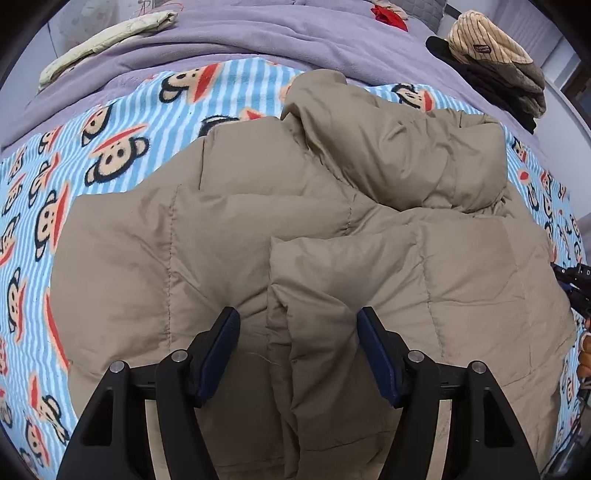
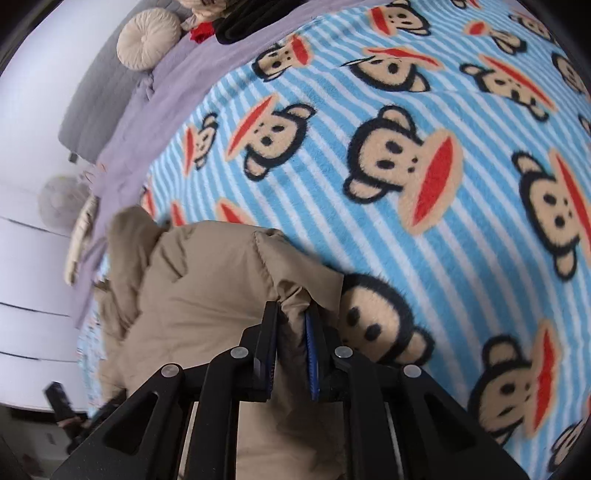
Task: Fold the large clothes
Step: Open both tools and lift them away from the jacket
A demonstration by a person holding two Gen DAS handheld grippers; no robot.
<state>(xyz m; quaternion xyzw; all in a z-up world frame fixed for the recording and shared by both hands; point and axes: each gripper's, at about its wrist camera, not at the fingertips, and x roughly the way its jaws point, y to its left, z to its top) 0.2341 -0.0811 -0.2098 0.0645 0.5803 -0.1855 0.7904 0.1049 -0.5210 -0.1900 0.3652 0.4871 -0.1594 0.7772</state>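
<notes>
A tan quilted puffer jacket [image 1: 295, 221] lies spread on a bed, over a blue striped blanket [image 1: 55, 206] printed with monkey faces. My left gripper [image 1: 297, 325] hovers over the jacket with its jaws open; a puffy fold rises between the fingers, and the pads do not press on it. In the right wrist view the same jacket [image 2: 192, 295] fills the lower left. There my right gripper [image 2: 291, 314] is shut on a bunched corner of the tan fabric at the jacket's edge. A sliver of the right gripper [image 1: 574, 280] shows at the right border of the left wrist view.
A purple blanket [image 1: 258, 40] covers the far part of the bed. On it lie a folded cream garment [image 1: 110, 37], a stack of dark and striped clothes [image 1: 495, 62] and something red [image 1: 388, 16]. A round beige cushion [image 2: 147, 38] and a grey headboard [image 2: 92, 107] are at the bed's end.
</notes>
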